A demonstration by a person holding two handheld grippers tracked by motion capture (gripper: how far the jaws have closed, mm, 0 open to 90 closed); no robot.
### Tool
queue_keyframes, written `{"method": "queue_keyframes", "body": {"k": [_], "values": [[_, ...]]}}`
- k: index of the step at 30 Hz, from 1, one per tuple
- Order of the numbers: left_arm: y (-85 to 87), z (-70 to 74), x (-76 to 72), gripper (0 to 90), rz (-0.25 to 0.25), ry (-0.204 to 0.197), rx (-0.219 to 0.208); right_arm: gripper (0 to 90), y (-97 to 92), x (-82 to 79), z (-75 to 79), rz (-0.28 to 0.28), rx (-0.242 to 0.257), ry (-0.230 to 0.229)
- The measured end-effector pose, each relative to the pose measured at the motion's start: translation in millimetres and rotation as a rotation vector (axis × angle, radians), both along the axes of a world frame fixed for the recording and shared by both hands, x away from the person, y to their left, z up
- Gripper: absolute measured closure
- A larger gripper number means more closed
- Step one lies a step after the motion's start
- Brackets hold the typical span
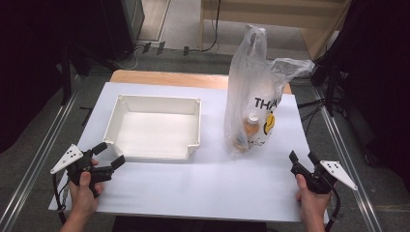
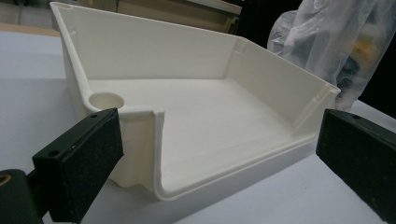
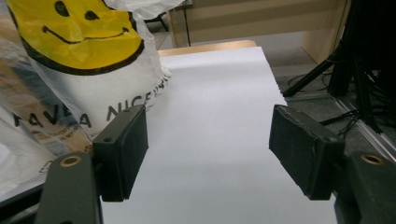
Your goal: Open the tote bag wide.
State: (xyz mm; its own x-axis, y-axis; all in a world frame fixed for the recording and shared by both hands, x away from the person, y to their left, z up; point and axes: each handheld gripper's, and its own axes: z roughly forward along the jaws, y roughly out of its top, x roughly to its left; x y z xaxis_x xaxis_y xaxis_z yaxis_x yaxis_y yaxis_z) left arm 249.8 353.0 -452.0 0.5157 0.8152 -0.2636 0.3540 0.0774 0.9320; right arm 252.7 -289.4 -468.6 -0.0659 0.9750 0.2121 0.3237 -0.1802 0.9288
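Plastic bag [image 1: 251, 96] veiling a bottle [image 1: 250, 126], other contents indistinct, print partly hidden

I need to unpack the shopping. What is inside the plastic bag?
Through the thin plastic bag a bottle with a white cap and orange-brown contents shows near the bottom. The smiley print and the folds cover whatever else it holds.
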Motion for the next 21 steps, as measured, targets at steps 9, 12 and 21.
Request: {"method": "queue_keyframes", "body": {"k": [9, 12, 21], "values": [[-6.6, 3.1, -3.1, 5.0, 0.035, -0.036, 0.018, 27.2, 21.8, 0.5, 22.4, 0.088, 0.001, -0.047], [-8.8, 6.6, -6.7, 7.4, 0.087, -0.074, 0.042, 24.3, 30.0, 1.7, 29.8, 0.1, -0.021, -0.052], [-16.9, 8.8, -2.4, 17.2, 0.111, -0.057, 0.083, 23.9, 54.2, 19.4, 42.8, 0.185, -0.038, -0.044]]}}
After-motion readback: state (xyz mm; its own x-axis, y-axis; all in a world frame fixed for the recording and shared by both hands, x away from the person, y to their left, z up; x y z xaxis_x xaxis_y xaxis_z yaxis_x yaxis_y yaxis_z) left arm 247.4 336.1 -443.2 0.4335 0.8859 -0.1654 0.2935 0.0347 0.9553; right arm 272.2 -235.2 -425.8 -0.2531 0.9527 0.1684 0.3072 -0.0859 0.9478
